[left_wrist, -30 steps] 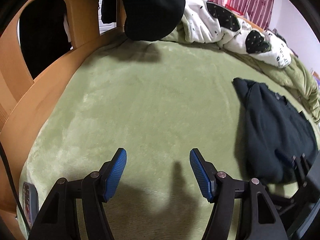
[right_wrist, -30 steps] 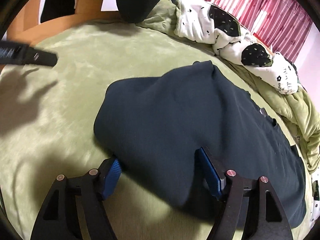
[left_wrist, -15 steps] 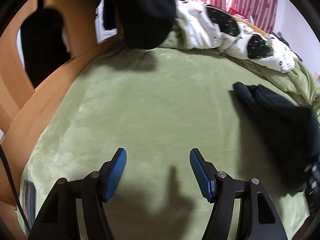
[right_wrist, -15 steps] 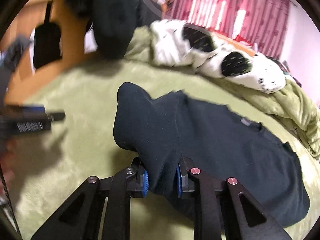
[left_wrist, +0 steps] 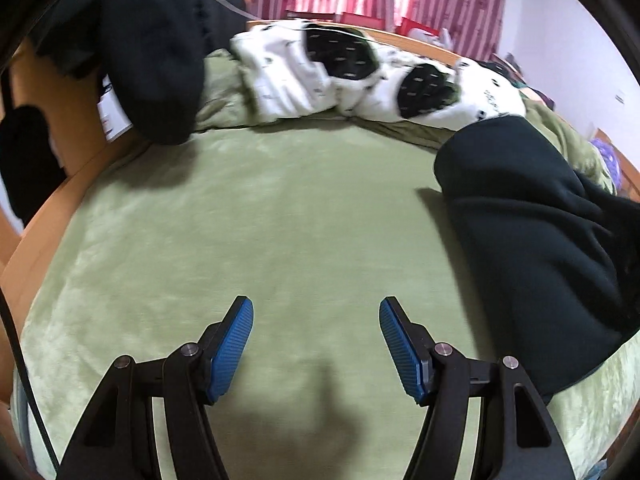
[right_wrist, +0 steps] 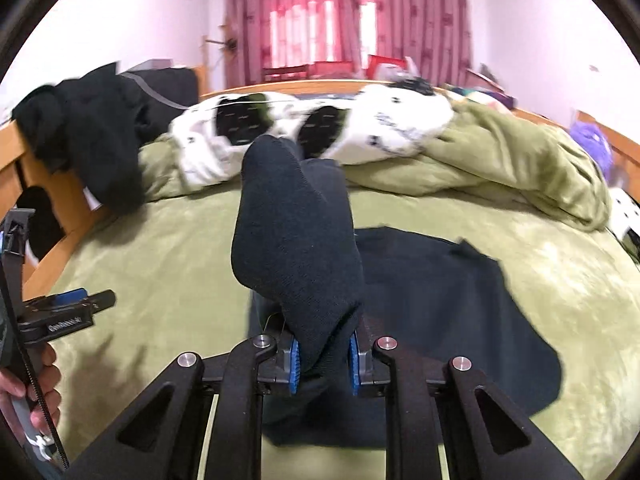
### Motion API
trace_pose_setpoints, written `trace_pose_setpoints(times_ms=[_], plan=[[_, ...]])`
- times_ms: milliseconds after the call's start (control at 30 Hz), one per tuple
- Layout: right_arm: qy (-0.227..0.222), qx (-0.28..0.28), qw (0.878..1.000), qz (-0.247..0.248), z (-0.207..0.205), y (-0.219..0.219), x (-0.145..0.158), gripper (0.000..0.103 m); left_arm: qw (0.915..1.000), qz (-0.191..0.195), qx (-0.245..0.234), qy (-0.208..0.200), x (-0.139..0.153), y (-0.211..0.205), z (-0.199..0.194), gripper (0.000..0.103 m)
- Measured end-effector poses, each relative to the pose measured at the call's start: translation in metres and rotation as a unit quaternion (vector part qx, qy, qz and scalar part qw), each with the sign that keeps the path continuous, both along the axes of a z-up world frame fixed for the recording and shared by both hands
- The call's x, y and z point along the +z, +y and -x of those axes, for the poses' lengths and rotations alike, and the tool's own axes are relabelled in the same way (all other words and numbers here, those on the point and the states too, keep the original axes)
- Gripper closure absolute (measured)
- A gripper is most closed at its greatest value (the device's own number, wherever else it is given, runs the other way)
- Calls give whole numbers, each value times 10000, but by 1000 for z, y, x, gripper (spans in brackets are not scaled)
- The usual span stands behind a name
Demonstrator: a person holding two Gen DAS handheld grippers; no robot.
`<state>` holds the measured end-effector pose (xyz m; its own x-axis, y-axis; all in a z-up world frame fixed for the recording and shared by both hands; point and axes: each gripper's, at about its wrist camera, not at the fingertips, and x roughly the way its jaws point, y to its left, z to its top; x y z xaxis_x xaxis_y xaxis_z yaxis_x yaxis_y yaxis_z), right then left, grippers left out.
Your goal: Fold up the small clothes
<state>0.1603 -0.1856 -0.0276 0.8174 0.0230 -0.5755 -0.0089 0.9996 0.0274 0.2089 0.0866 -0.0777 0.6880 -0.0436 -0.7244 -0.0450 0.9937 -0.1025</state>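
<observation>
A dark navy knit garment lies on the green bedspread. My right gripper is shut on a bunched edge of it and holds that part up above the bed. In the left wrist view the lifted garment hangs at the right. My left gripper is open and empty, low over the bare bedspread, left of the garment. It also shows at the left of the right wrist view.
A white blanket with black spots and a bunched green cover lie at the back of the bed. Black clothes hang over the wooden bed frame at the left. Red curtains hang behind.
My right gripper closed on the garment's near edge and lifted it, so the cloth now stands bunched above the bed. My left gripper stayed open and tilted up.
</observation>
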Motion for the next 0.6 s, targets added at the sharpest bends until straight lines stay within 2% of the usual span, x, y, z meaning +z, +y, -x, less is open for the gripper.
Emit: trace_pose_setpoints(times_ms=[100,267,333,467,600], plan=[[169,-299,9994,-102,5,-46,-11,86,9998,-70,-191,44,-1,-28,-2,39],[915,-557,9912,-778,6,-117,-55,83,9988,-222,-424,80,-4,-61,-3,39],[1051,-546,9879,-1000,8,-134,-68,81,9984,-209,-515,103,-5,-70,-4,39],[982,-633,9909,-672,21,-141,-73,63,9978,-98,-607,248,-15,-83,-8,39],[806,-535,9939,-536,34,-147,-66,58,9967,30,-714,382,-22,-93,-15,39]])
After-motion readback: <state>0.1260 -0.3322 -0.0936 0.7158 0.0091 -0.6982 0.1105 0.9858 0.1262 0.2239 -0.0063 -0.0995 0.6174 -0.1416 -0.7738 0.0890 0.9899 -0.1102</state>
